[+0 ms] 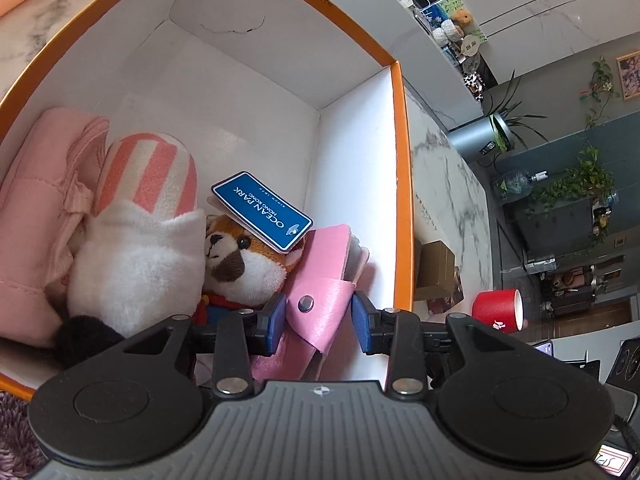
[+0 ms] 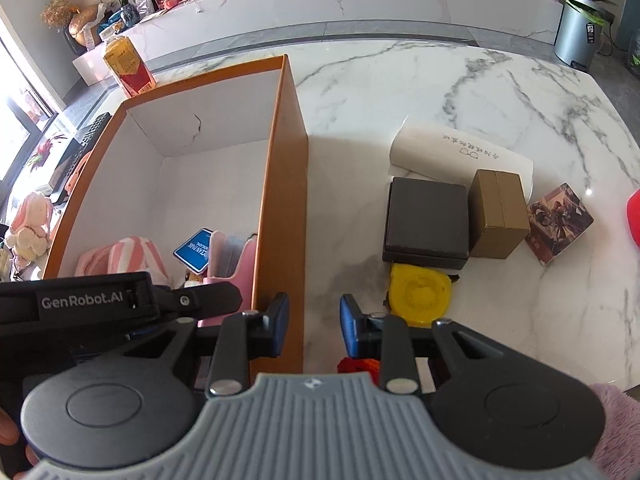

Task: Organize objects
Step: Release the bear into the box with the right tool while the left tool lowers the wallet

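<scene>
red mug (image 2: 634,218): cut by right edge | red thing (image 2: 357,365): mostly hidden behind right claw (image 2: 314,326)

"OCEAN PARK HONG KONG" is printed in white on the blue tag (image 1: 262,211) of the plush toy (image 1: 244,262). "GenRobot.AI" is marked on the left gripper (image 2: 82,302).

Left gripper (image 1: 319,318): pointed steeply downward, jaws part open; the blue pads (image 1: 278,320) stand on either side of a pink item, the left pad at its edge, the right pad with a small gap showing. Firm contact cannot be confirmed.

Right gripper (image 2: 314,322): pointed steeply downward, jaws part open, nothing between the blue pads (image 2: 350,326). The left gripper's black body crosses the right wrist view at lower left.
</scene>
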Motion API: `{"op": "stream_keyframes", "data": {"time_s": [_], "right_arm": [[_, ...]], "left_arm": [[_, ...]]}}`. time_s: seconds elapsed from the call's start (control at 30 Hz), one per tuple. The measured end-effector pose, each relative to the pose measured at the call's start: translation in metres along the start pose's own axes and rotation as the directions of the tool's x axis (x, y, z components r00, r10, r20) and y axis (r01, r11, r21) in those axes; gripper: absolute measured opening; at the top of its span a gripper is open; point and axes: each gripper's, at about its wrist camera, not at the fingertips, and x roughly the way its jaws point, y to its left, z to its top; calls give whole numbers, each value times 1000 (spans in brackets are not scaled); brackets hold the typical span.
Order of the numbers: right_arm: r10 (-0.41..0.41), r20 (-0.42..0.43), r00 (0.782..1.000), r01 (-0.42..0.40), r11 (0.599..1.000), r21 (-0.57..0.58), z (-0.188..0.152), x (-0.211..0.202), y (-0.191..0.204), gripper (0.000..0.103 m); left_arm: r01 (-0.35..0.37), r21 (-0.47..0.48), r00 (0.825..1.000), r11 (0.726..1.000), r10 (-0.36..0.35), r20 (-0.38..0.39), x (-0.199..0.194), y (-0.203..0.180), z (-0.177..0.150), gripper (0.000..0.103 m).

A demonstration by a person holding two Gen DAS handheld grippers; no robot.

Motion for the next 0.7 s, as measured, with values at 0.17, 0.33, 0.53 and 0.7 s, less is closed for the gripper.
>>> {"op": "stream_keyframes", "data": {"time_s": [0.17, 0.33, 0.53, 0.7], "right_arm": [[-21, 14, 1000, 21, 1000, -4, -1, -1, -2, 42], [-14, 17, 1000, 14, 1000, 2, -2, -2, -3, 43], [-6, 24, 1000, 6, 1000, 11, -3, -5, -3, 43], [-26, 57, 998, 25, 999, 20, -2, -16, -11, 43]], "left_arm": [[-44, 51, 999, 998, 43, 5, -4, -5, -4, 41], [-94, 122, 995, 988, 90, 36, -11, -12, -7, 35], [-47, 199, 999, 979, 43, 24, -13, -27, -1, 36], [-46, 350, 997, 936, 64, -39, -4, -47, -6, 46]]}}
